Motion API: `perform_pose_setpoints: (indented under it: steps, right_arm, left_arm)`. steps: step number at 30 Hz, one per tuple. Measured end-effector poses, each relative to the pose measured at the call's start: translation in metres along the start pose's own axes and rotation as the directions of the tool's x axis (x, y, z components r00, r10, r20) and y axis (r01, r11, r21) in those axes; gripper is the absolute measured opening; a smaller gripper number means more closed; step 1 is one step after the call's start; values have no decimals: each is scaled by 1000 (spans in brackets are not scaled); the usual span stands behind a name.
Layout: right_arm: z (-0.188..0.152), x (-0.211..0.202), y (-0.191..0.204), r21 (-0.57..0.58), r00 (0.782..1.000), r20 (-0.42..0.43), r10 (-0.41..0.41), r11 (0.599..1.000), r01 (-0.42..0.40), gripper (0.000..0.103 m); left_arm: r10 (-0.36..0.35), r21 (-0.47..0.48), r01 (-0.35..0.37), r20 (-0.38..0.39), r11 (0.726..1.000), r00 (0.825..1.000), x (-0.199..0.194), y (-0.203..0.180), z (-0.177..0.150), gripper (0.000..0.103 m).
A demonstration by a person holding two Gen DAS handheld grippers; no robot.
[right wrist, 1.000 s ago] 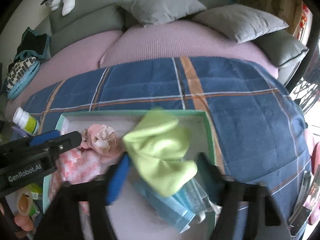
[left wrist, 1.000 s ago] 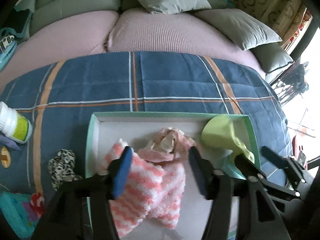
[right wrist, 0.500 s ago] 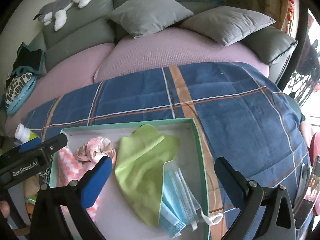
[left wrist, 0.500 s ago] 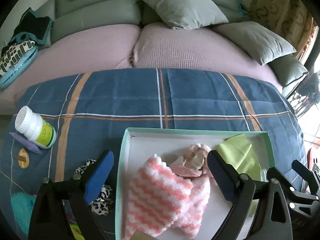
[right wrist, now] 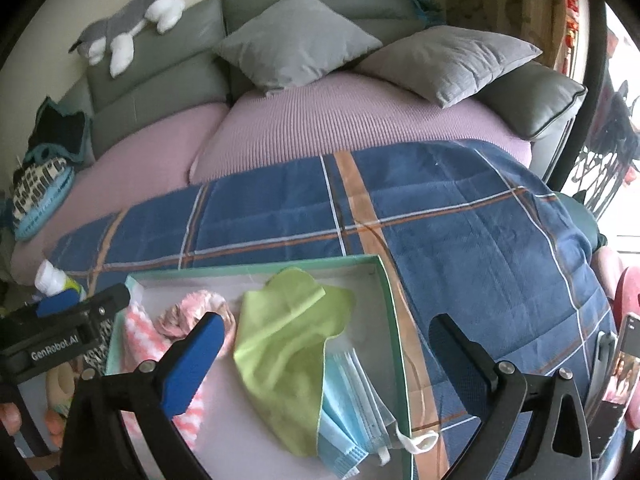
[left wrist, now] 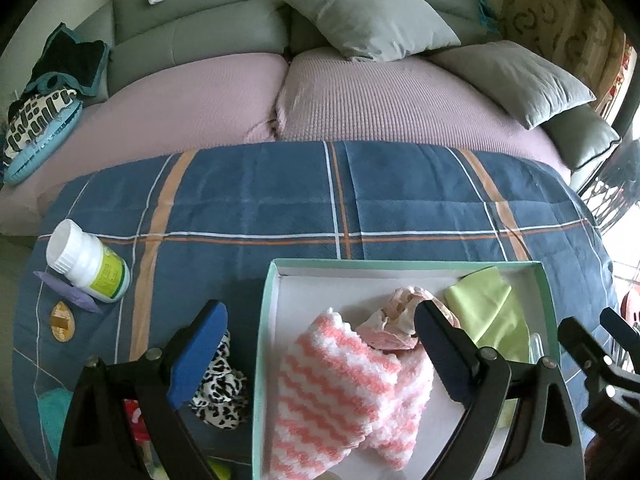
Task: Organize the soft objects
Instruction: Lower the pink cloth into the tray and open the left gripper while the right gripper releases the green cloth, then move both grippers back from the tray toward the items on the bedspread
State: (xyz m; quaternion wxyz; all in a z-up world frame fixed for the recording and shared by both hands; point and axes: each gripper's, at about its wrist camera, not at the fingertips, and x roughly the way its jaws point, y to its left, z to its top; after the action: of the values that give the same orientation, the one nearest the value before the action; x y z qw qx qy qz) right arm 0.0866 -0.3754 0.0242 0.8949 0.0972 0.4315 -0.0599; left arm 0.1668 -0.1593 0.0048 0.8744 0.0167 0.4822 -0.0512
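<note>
A green-rimmed white box [left wrist: 267, 304] [right wrist: 390, 300] lies on the blue plaid blanket. Inside it lie a pink-and-white striped fluffy cloth [left wrist: 340, 392] [right wrist: 140, 332], a crumpled pink scrunchie [left wrist: 400, 312] [right wrist: 192, 308], a lime-green cloth [left wrist: 488, 308] [right wrist: 288, 352] and several blue face masks [right wrist: 348, 404]. My left gripper [left wrist: 320, 356] hovers open over the box's left edge, nothing between its fingers. My right gripper [right wrist: 324, 356] stands open wide above the green cloth and masks, empty. A leopard-print soft item [left wrist: 220, 388] lies on the blanket just left of the box.
A white pill bottle [left wrist: 86, 268] [right wrist: 50, 278], a purple piece [left wrist: 68, 292] and a small orange piece [left wrist: 62, 320] lie at the left. Grey cushions [left wrist: 368, 16] [right wrist: 296, 36] and a plush toy [right wrist: 128, 20] sit on the sofa behind. A phone [right wrist: 624, 364] is at the right edge.
Both grippers opened, let go of the striped cloth and the green cloth into the box, and drew back and up. The left gripper shifted to the left.
</note>
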Motion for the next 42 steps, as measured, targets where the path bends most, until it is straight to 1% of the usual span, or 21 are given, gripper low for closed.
perform_pose_setpoints:
  steps: [3,8,13,15,19,24,28,31,35,39,42]
  right_arm:
    - [3,-4,-1,24,999,21,45,999,-45,103]
    - [5,-11,5,24,998,45,40,999,-41,103]
    - [5,-15,15,20,994,60,87,996,-88,103]
    - [5,-16,21,16,994,62,92,996,-93,103]
    - [2,-13,39,-19,993,47,106,994,-105,103]
    - [-4,-8,65,-64,992,3,124,990,-123,103]
    - [-9,-7,87,-116,992,-12,126,985,-127,103]
    - [-12,-6,96,-127,990,-24,142,981,-144,103]
    - [-16,-3,111,-151,989,-42,144,977,-149,103]
    - [-20,0,126,-169,985,-64,159,971,-168,103]
    - [-25,2,141,-198,982,-81,173,962,-186,103]
  left_arm:
    - [4,-9,-4,9,1000,1000,-5,5,2,95]
    - [19,-18,-19,18,1000,1000,-14,14,3,95]
    - [16,-38,-15,30,999,999,-28,27,4,95]
    - [23,-48,-21,38,999,999,-33,33,3,95]
    - [70,-77,-66,50,995,996,-45,55,2,95]
    - [94,-137,-85,59,987,994,-58,88,1,95]
    - [141,-209,-125,63,970,988,-66,121,-2,95]
    - [169,-260,-151,51,954,984,-68,145,-6,95]
    - [197,-320,-177,31,931,980,-69,173,-13,95]
    - [219,-363,-198,17,910,976,-72,193,-21,95]
    - [221,-383,-198,17,902,975,-75,203,-24,95]
